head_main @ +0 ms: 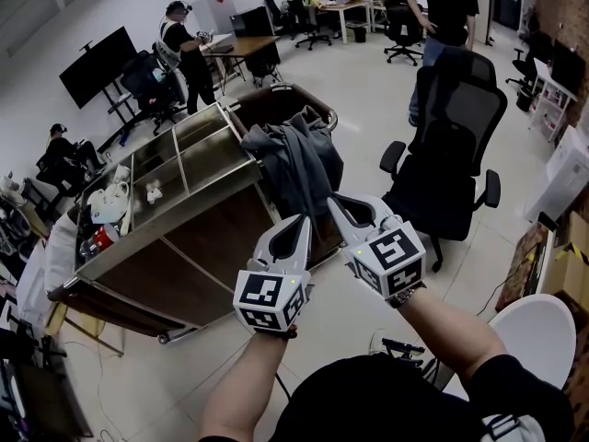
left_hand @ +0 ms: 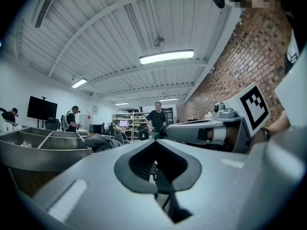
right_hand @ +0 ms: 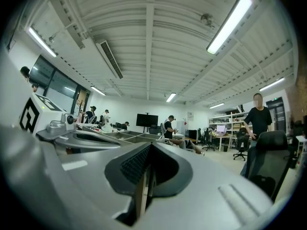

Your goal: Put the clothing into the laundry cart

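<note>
A grey garment (head_main: 293,159) hangs over the near rim of the brown laundry cart (head_main: 317,109) and down against the end of a metal trolley. Both grippers are held level just in front of it, side by side, not touching it. My left gripper (head_main: 303,220) has its jaws together with nothing between them. My right gripper (head_main: 334,202) is shut and empty too. In the left gripper view the garment (left_hand: 98,142) lies ahead to the left, past the closed tips (left_hand: 154,142). In the right gripper view, that gripper's tips (right_hand: 151,145) meet.
The metal trolley (head_main: 198,187) with several open compartments stands at the left; white items (head_main: 110,201) lie in one. A black office chair (head_main: 456,155) is close on the right, with a white round seat (head_main: 538,339) nearer. People stand behind, one (head_main: 446,12) beyond the chair.
</note>
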The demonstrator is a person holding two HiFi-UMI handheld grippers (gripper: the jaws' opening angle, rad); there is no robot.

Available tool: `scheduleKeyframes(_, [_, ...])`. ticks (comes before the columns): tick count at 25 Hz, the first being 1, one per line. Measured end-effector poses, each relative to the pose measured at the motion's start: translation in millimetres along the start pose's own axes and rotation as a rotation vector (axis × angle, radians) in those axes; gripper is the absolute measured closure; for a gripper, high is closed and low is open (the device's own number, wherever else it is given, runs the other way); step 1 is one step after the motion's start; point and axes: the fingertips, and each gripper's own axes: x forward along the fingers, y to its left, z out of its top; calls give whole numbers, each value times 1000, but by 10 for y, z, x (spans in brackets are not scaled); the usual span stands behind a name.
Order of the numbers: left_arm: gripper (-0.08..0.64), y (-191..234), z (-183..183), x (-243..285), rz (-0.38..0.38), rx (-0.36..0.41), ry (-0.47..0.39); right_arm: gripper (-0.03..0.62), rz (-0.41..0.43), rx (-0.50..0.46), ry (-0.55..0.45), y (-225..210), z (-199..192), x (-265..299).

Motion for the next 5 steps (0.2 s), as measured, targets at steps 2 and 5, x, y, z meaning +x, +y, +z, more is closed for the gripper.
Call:
scheduleKeyframes(2, [558, 4, -5, -2, 1, 0, 0, 592, -1, 1, -1, -4, -14, 4])
scheduleKeyframes(5, [558, 3, -5, -1, 2, 1, 1, 592, -1, 0, -2, -9, -12, -3])
